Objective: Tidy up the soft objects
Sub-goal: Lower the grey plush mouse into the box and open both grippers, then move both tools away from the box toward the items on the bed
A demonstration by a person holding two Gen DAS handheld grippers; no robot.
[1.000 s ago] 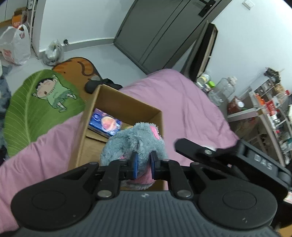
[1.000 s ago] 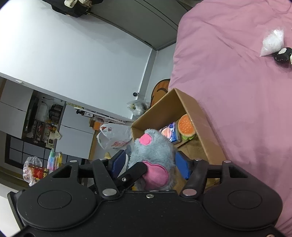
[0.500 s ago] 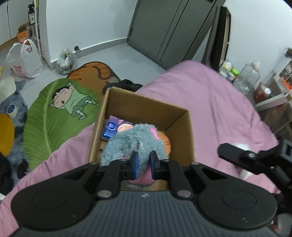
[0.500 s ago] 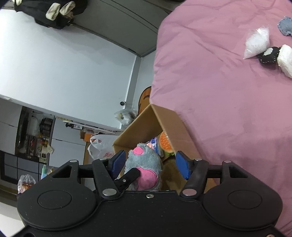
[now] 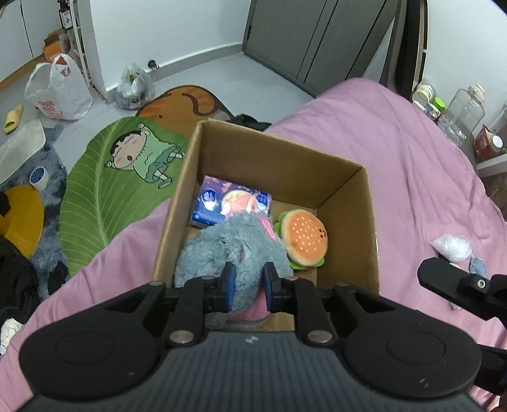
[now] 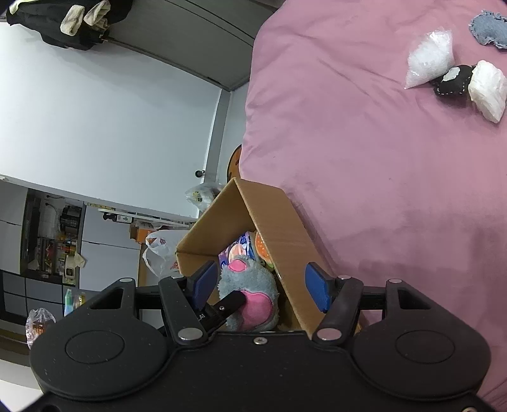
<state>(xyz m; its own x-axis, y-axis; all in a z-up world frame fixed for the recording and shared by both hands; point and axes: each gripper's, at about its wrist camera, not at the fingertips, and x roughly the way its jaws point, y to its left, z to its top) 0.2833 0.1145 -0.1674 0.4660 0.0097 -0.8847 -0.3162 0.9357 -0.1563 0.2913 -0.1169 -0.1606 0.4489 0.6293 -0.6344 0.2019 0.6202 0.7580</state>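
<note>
The left gripper [image 5: 247, 286] pinches the grey plush toy [image 5: 231, 250], its jaws easing apart, over the near end of the cardboard box [image 5: 369, 228] on the pink bedspread [image 5: 396, 152]. The right gripper [image 6: 259, 286] stands spread, gripping nothing. The toy's lower part is hidden behind the pads, and beyond it lie a plush burger [image 5: 304, 239] and what looks like a tissue pack [image 5: 231, 202].

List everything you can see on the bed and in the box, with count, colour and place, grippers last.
cardboard box: one, brown, on the bed
grey plush toy: one, grey with pink, inside box, pinched by left gripper
burger plush: one, orange and green, in box
tissue pack: one, blue-purple, in box
clear bags: two, whitish, on bed
black pouch: one, between the bags
denim piece: one, blue, on bed
bed cover: one, pink
left gripper: fingers on plush
right gripper: fingers apart, empty
</note>
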